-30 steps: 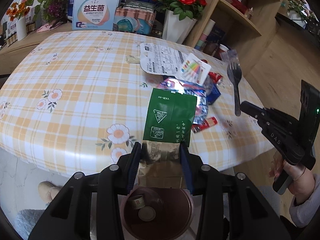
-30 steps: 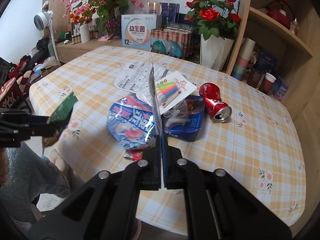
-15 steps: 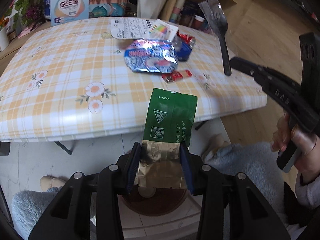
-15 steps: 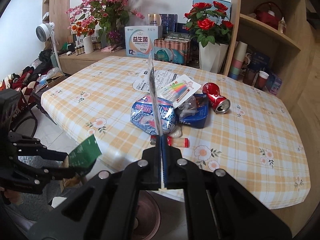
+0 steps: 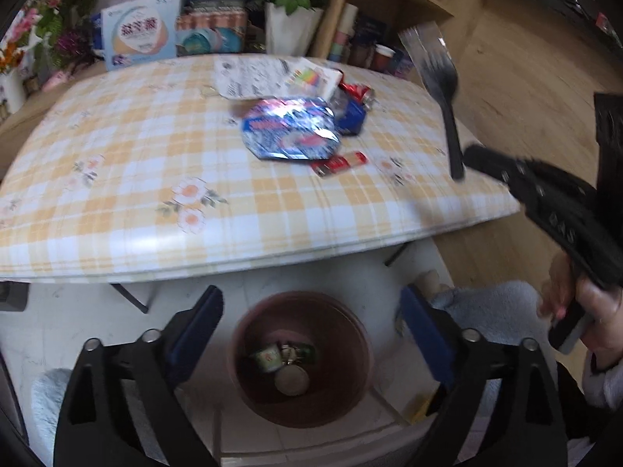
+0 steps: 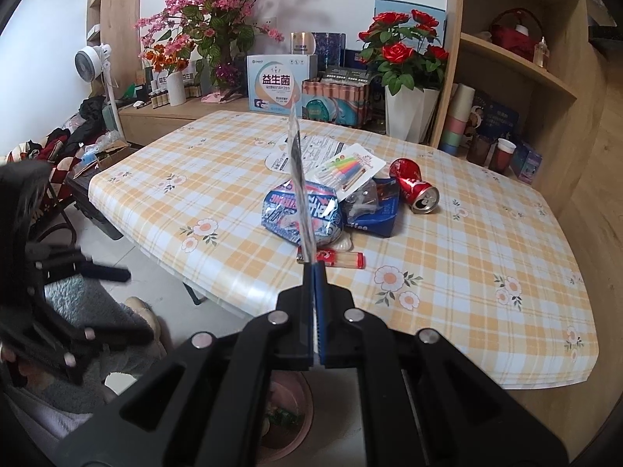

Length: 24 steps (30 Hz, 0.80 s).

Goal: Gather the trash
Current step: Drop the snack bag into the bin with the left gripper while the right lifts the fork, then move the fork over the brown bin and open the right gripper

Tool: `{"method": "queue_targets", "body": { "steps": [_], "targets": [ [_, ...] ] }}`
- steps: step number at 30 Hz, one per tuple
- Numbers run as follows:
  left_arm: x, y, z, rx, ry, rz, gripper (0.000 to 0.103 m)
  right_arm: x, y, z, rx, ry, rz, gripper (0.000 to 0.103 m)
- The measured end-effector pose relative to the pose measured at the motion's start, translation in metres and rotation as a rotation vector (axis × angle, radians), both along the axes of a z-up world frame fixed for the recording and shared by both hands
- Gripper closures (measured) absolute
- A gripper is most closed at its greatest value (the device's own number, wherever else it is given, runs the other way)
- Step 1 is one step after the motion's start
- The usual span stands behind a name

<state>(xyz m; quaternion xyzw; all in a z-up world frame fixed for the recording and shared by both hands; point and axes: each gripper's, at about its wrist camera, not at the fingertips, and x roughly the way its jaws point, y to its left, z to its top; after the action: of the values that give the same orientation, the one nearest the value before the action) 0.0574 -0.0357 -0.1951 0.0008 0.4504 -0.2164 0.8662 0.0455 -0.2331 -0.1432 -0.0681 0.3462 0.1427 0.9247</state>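
Our left gripper [image 5: 311, 327] stands wide apart with nothing between its blue pads, hanging directly over the pink trash bin [image 5: 300, 358] on the floor. Inside the bin, at its centre, we see a green packet [image 5: 307, 352], a small cup and a round lid lying together. Our right gripper [image 6: 314, 311] is pressed tight on a wrapped plastic fork [image 6: 298, 179], which we see edge-on in the right wrist view, rising toward 12 o'clock from the pads. From the left wrist view the same fork [image 5: 440, 89] shows at 2 o'clock, black inside a clear sleeve, tines uppermost, held out above the table's right edge.

The table [image 5: 128, 179], under its yellow checked cloth, carries the remaining rubbish in one cluster near the middle. A blue foil snack bag [image 6: 301, 214] lies nearest us, with a red lighter [image 6: 331, 258] just beside it at 6 o'clock. A dark blue wrapper [image 6: 379, 214] touches the bag at 3 o'clock, and a crushed red can [image 6: 414, 190] lies on its side beyond that. A card of coloured pens [image 6: 348, 167] leans over the bag and wrapper at 12 o'clock, and a printed sheet [image 6: 311, 148] lies flat behind it.

The bin [image 6: 288, 420] also shows partly beneath our right gripper, just off the table's near edge.
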Motion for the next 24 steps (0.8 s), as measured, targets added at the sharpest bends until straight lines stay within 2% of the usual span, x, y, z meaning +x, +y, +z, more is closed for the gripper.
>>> {"method": "queue_targets", "body": {
  "steps": [6,12,17,19,21,23,24],
  "targets": [
    [0.007,0.025,0.014,0.042,-0.114,0.119,0.008,-0.007,0.012,-0.017,0.001,0.065,0.059,0.098],
    [0.010,0.046,0.020,0.064,-0.156,0.198,0.008,-0.014,0.033,-0.038,-0.024,0.159,0.136,0.098],
    [0.010,0.056,0.018,0.063,-0.148,0.229,0.008,-0.018,0.048,-0.053,-0.054,0.215,0.180,0.097],
    [0.009,0.058,0.017,0.067,-0.148,0.234,0.008,-0.018,0.051,-0.057,-0.068,0.225,0.183,0.086],
    [0.009,0.058,0.016,0.078,-0.155,0.234,0.008,-0.019,0.051,-0.057,-0.069,0.218,0.176,0.055],
    [0.008,0.057,0.015,0.085,-0.156,0.229,0.008,-0.018,0.049,-0.054,-0.075,0.198,0.162,0.039],
    [0.008,0.057,0.015,0.086,-0.154,0.227,0.008,-0.017,0.047,-0.053,-0.080,0.189,0.152,0.034]
  ]
}}
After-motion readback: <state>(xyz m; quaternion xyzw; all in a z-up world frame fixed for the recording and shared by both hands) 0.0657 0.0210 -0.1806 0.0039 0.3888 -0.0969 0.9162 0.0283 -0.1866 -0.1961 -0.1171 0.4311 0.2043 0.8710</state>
